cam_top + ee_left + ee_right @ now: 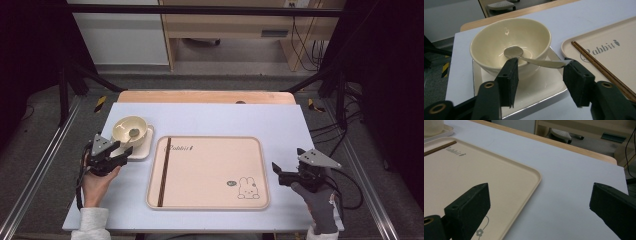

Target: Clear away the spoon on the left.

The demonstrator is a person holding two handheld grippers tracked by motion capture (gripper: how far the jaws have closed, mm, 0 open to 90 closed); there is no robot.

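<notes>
Spoon (529, 57) lies in the cream bowl (510, 42), which sits on a square plate (541, 90) at the left of the high view; its handle end reaches over the rim toward the left gripper (540, 75). That gripper's jaws stand apart on either side of the handle, the right one at its tip; whether a pad touches it is hard to tell. The bowl hides part of the plate. Chopsticks (604, 71) lie on the tray (506, 167), cut off at the frame's lower right. At the high view's right, the right gripper (286, 175) hovers with jaws wide apart, holding nothing.
</notes>
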